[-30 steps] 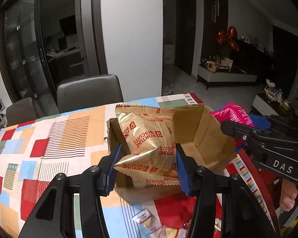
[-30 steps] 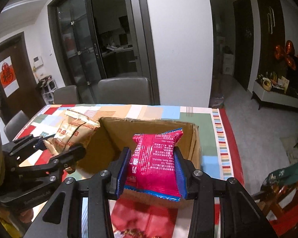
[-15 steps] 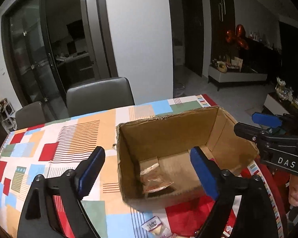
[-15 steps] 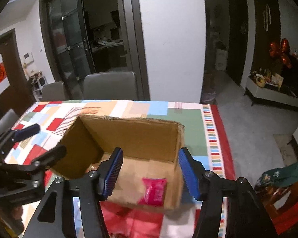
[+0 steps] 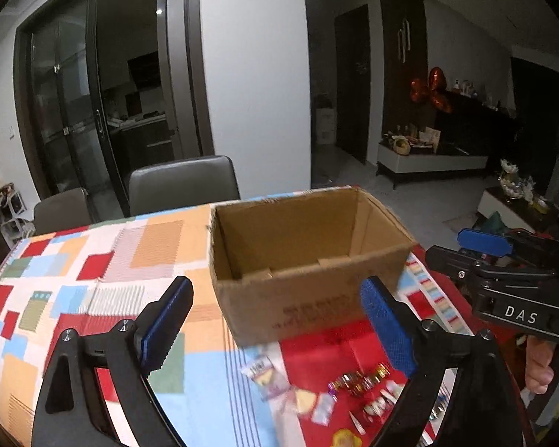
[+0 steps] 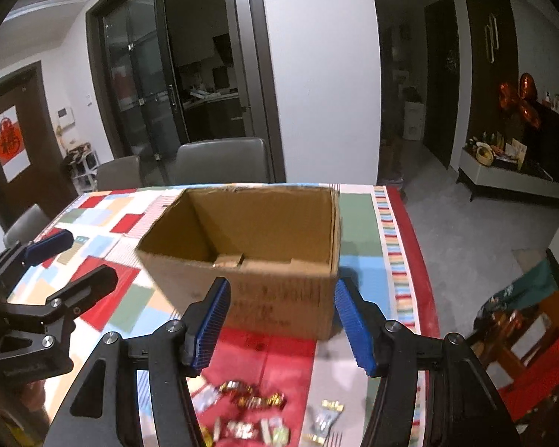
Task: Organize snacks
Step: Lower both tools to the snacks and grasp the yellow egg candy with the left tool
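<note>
Once both packets had dropped into the cardboard box [image 5: 309,260], I had pulled both tools back toward me and lower, so the box interior was mostly out of sight. A second before, my left tool [image 5: 279,331] pinched the gold biscuit packet and my right tool [image 6: 279,326] the pink one; by now both were spread wide and held nothing. From these angles neither packet showed inside the box; only a scrap of the box floor was visible, so I took them to be lying at the bottom.

Two items were done, by my read. What came into view was the rest of the job: small loose wrapped sweets [image 6: 257,398] scattered on the bench [image 5: 93,260] just in front of the box, on its near side, between it and me. Gold-foil ones [image 5: 357,376] sat nearest my left tool. They looked small and slippery, so the next pick probably needed a low, careful pinch.
</note>
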Demonstrator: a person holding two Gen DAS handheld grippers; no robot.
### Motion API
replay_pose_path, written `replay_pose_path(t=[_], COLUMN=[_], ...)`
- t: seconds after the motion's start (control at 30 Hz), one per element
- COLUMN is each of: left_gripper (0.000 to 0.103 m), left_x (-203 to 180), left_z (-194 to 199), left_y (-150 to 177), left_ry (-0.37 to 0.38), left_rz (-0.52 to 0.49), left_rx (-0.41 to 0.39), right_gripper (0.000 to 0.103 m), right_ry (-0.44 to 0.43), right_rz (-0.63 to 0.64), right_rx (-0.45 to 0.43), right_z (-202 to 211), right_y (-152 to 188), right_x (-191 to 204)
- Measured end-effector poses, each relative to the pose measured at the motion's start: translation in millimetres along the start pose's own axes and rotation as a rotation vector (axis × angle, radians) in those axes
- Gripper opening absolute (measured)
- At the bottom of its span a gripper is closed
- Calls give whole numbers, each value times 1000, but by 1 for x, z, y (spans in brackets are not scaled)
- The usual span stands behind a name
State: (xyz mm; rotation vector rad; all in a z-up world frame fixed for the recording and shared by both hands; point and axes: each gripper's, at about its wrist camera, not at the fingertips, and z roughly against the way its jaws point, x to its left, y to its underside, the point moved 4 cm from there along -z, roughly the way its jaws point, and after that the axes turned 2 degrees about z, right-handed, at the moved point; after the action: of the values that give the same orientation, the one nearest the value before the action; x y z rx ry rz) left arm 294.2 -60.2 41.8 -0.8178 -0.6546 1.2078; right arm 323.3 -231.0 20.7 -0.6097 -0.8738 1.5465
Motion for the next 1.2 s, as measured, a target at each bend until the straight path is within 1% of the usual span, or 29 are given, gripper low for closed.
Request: replay_pose_path(t=[0.13,0.3,0.47,0.63,0.93,1.2], left_gripper=[92,92,92,92,92,92], left_x=[-8,-17,-24,-27,-37,-44], left_z=[25,49,61,57,32,8], left_y=[22,46,71,95,139,165], left_ry=[36,43,50,65,53,65], left_rz=[-10,-38,-39,-39,-89,-125], left_rx=[-15,-34,-14,45,138,206], right_gripper=[60,60,60,60,60,60], right_ry=[-9,-36,-9,13,44,54], right_rz=[-9,-36,-20,-24,-70,-86], right_rx=[-4,17,30,56,167,236], right_z=[19,39,50,53,37,21], right_y=[21,50,78,104,153,186], right_x=[5,8,11,9,-3,-11])
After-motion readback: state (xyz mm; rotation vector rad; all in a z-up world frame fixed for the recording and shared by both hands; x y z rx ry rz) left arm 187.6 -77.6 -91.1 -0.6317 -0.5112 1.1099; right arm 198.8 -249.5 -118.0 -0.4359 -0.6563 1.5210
